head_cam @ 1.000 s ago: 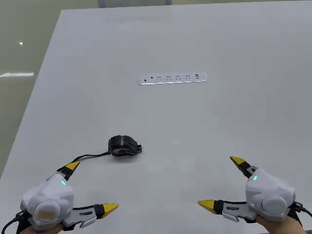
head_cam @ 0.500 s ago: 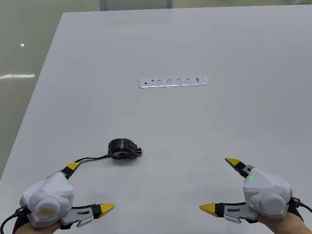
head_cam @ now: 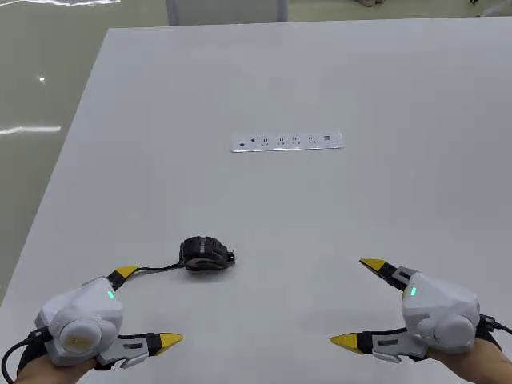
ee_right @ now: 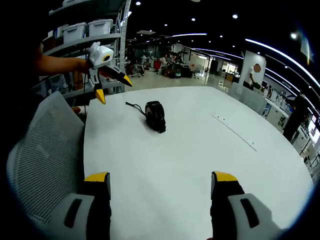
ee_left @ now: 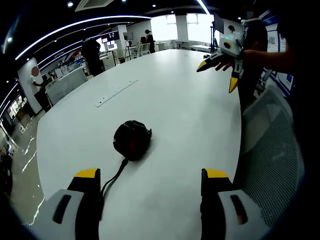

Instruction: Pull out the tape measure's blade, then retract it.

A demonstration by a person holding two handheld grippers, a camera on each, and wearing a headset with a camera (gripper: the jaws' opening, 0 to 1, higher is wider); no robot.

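Down slides the whole head view since a second ago, table (head_cam: 320, 72) and all, and that is the camera tipping, not the things. Set against the tape measure (head_cam: 206, 254), though, the left gripper (head_cam: 147, 307) has crept a little closer, its upper yellow tip now just beside the loose end of the black cord (head_cam: 156, 269). Over on the other side the right gripper (head_cam: 358, 303) has eased slightly inward. The tape measure itself has not budged relative to the power strip (head_cam: 286, 142), which lies well beyond it toward the far edge.

Both tongs are spread wide, jaws far apart, and neither has hold of anything; white tabletop shows between each pair of yellow tips.

Now the tape measure: a small, rounded black case, lying on the near-left part of the white table, just ahead of the left gripper and well apart from the right one. A short dark tab juts from its right end in the head view. The thin cord runs off its left side and curls along the table toward the left gripper. In the left gripper view the case sits a little left of centre ahead of the jaws, with the cord trailing back toward the left jaw. In the right gripper view it stands farther off, near the left gripper held above the table's edge.
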